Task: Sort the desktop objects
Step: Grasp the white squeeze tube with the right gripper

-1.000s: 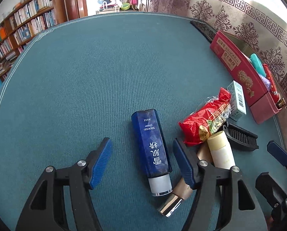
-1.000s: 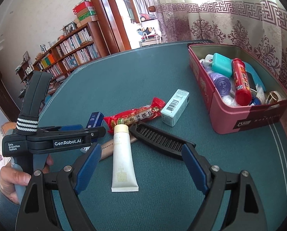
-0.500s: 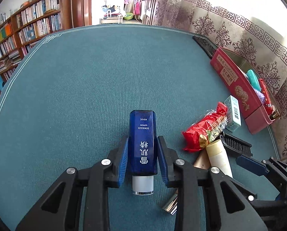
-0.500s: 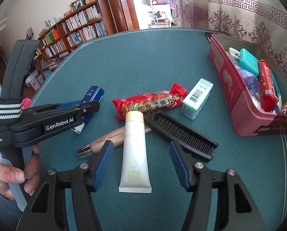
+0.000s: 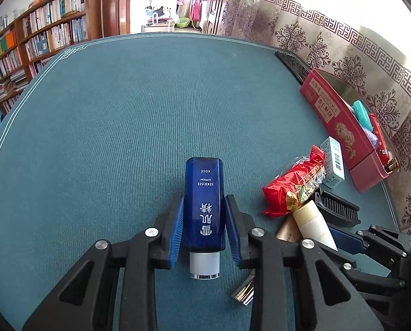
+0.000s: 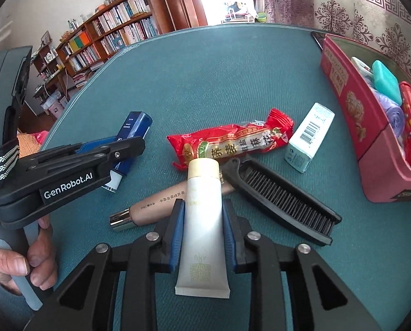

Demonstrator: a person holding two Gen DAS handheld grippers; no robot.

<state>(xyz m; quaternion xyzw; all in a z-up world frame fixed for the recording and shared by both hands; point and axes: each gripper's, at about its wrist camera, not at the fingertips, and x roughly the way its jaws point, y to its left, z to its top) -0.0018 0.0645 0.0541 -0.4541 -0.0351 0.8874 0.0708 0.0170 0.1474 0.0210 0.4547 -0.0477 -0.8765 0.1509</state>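
Observation:
My left gripper [image 5: 204, 215] is shut on a dark blue lotion bottle [image 5: 204, 201] with a white cap that lies on the teal table; the bottle also shows in the right wrist view [image 6: 131, 135]. My right gripper [image 6: 202, 220] is shut on a cream-white tube [image 6: 202, 220] with a beige cap, lying flat. Beside the tube lie a red snack packet [image 6: 230, 143], a black comb [image 6: 282, 201], a tan tube with a silver cap [image 6: 155, 204] and a small pale box [image 6: 310, 138].
A red tin box [image 6: 371, 127] at the right edge holds a teal case, a purple roll, a red tube and other items. A curtain hangs behind it. Bookshelves [image 5: 40, 41] stand beyond the table's far left edge.
Both grippers went from wide open to shut: the left closed on the blue bottle, the right moved in and closed on the white tube.

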